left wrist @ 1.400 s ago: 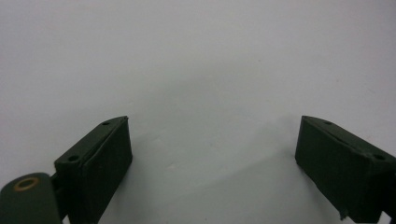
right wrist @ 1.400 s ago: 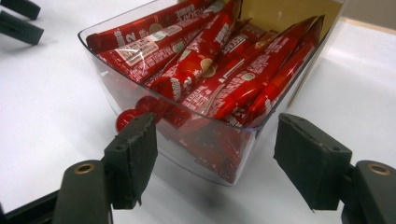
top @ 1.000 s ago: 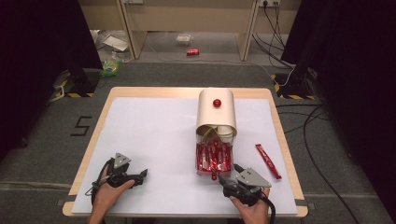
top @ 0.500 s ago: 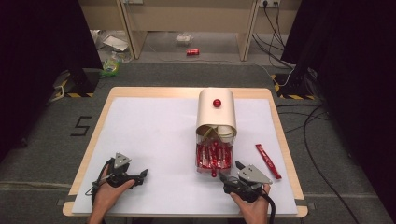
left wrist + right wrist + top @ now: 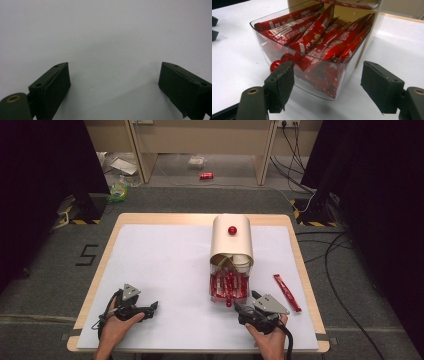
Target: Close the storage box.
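My right tongs (image 5: 327, 85) have edged closer to the clear drawer (image 5: 312, 75) of red sachets (image 5: 317, 40), jaws apart, perhaps just short of it; left tongs (image 5: 113, 85) gape over bare bench (image 5: 165, 265).

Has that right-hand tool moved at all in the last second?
Barely: the right tool has edged slightly toward the clear drawer of red packets.

Grey carpet floor (image 5: 200, 200), black curtains (image 5: 45, 180)
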A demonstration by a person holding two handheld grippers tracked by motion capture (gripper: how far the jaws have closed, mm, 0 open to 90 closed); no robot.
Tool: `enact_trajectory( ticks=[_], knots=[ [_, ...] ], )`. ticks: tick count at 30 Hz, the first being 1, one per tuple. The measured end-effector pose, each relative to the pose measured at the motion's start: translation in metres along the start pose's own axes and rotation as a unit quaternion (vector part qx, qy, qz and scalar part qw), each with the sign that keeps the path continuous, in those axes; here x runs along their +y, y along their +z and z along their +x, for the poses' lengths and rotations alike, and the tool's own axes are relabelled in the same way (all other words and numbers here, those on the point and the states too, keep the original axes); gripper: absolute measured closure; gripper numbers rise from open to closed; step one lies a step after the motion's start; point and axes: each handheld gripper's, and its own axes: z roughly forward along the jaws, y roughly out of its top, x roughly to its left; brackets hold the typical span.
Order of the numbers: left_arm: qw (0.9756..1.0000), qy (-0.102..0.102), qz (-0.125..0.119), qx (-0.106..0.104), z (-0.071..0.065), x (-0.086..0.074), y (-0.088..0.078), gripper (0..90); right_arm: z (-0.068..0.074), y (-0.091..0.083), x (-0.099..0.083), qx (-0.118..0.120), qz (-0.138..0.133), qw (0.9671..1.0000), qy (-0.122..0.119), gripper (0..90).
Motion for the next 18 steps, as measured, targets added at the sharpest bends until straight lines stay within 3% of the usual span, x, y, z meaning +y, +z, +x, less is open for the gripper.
enact_trajectory(
  ticks=[18],
  knots=[
    [1.0000,0.001,0.001,0.000,-0.0001,0.0002,0.0001,9.5,0.0023,0.0099,0.0021,-0.008,-0.002,1.0000,0.002,25.8]
  ],
)
